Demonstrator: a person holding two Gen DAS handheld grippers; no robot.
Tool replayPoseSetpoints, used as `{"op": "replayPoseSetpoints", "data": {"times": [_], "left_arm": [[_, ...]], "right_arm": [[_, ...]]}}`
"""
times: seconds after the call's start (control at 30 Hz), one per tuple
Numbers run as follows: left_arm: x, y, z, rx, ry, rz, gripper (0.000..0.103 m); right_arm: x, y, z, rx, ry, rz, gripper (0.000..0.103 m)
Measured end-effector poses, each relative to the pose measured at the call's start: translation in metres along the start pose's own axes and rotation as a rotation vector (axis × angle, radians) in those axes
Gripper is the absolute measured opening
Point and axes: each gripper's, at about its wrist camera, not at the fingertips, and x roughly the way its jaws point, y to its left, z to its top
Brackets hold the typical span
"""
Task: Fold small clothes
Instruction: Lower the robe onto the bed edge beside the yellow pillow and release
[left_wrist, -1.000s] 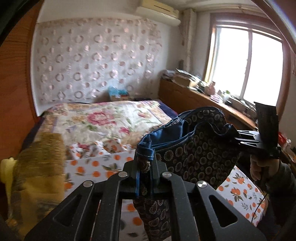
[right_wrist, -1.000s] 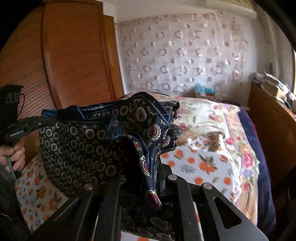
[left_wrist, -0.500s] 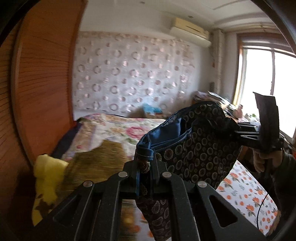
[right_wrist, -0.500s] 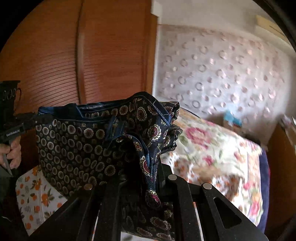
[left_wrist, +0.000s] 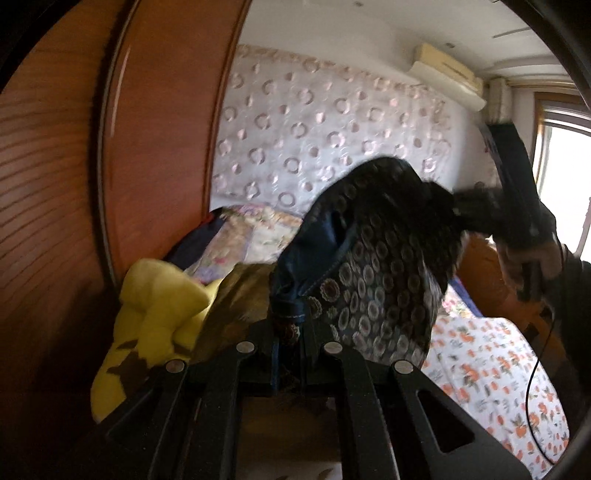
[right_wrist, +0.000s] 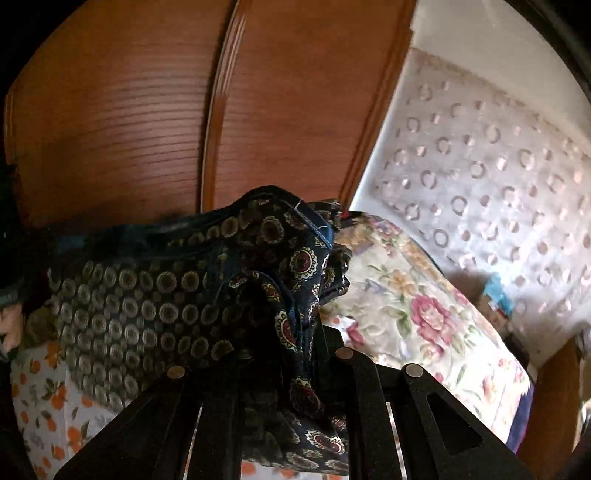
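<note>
Navy cloth printed with pale rings and red-centred medallions, a small garment (left_wrist: 373, 273), hangs in the air between the two grippers, clear of the bed (left_wrist: 491, 373). The left gripper (left_wrist: 289, 343) has its jaws drawn almost together on a blue-stitched hem at one end of the garment, so that the fabric rises out of the narrow gap and bulges up and to the right. At the other end the right gripper (right_wrist: 295, 354) has its jaws nearly closed on a bunched fold, with a loose tail of the print hanging down between the two fingers and below them. From the left wrist view the right gripper shows as a dark blurred shape at the garment's far end, gripped by a hand (left_wrist: 532, 262) in a dark sleeve (left_wrist: 576, 295). Stretched between the two pinch points, the garment sags a little in the middle and its waistband gapes open along the top.

Beneath it lies the bed's orange-patterned sheet, with a floral quilt (right_wrist: 417, 299) towards the head of the bed. A yellow plush toy (left_wrist: 147, 317) and an olive cloth (left_wrist: 240, 295) sit at the bed's edge against the wooden wardrobe doors (right_wrist: 147, 110).
</note>
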Motion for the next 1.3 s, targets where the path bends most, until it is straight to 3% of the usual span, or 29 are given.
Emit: {"op": "replayPoseSetpoints", "data": {"times": [0.17, 0.3, 0.37, 0.43, 0.57, 0.63, 0.9, 1.03, 1.13, 1.23, 1.3], "left_arm": [[-0.001, 0.02, -0.021, -0.037, 0.035, 0.031, 0.008], [-0.003, 0.025, -0.03, -0.045, 0.041, 0.062, 0.008], [0.0, 0.028, -0.033, -0.046, 0.055, 0.074, 0.008], [0.003, 0.03, -0.038, -0.053, 0.073, 0.077, 0.008], [0.003, 0.038, -0.041, -0.071, 0.089, 0.081, 0.008], [0.006, 0.04, -0.04, -0.067, 0.095, 0.088, 0.008], [0.01, 0.04, -0.04, -0.045, 0.116, 0.121, 0.008], [0.014, 0.042, -0.044, -0.041, 0.138, 0.129, 0.008], [0.013, 0.039, -0.044, -0.034, 0.148, 0.144, 0.008], [0.009, 0.035, -0.04, -0.014, 0.149, 0.17, 0.017], [0.002, 0.031, -0.038, 0.0, 0.135, 0.179, 0.034]], "right_arm": [[0.044, 0.01, 0.024, -0.046, 0.021, 0.039, 0.011], [0.055, 0.009, 0.035, -0.053, 0.021, 0.064, 0.014], [0.063, 0.005, 0.036, -0.02, 0.028, 0.063, 0.027], [0.062, 0.016, 0.033, -0.005, 0.043, 0.01, 0.049], [0.06, 0.009, 0.021, 0.047, 0.007, -0.022, 0.059], [0.053, 0.003, 0.01, 0.08, -0.005, -0.025, 0.059], [0.077, 0.013, -0.049, 0.16, 0.064, 0.17, 0.059], [0.104, 0.013, -0.074, 0.186, 0.117, 0.169, 0.059], [0.11, 0.016, -0.08, 0.192, 0.069, 0.14, 0.059], [0.106, 0.02, -0.078, 0.195, 0.078, 0.124, 0.059], [0.098, 0.02, -0.078, 0.211, 0.084, 0.104, 0.059]]}}
